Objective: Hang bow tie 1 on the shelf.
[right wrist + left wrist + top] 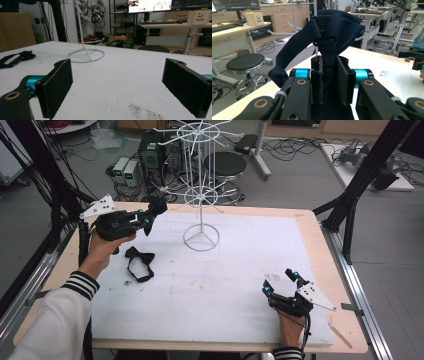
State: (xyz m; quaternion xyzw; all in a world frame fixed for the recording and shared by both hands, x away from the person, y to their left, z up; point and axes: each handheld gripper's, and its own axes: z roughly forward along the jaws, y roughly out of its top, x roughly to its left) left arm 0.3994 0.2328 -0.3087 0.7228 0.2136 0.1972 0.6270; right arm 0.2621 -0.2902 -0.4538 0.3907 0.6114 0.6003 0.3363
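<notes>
My left gripper (154, 214) is raised above the table's far left, held in a hand with a striped cuff. In the left gripper view it (329, 65) is shut on a dark navy bow tie (337, 27), whose folded fabric and hook clasp stand up above the jaws. That tie (160, 204) shows as a dark lump at the jaw tips. A second, black bow tie (139, 262) (17, 58) lies flat on the white mat. A white wire rack (200, 170) stands on a ring base (86, 53) at the back centre. My right gripper (282, 281) (117, 82) rests open and holds nothing at the front right.
The white mat (225, 285) covers most of the wooden table (320, 250). A black frame post (350, 215) rises by the right edge. A round stool (225, 165) (245, 63), computers (150, 155) and cables stand on the floor behind the table.
</notes>
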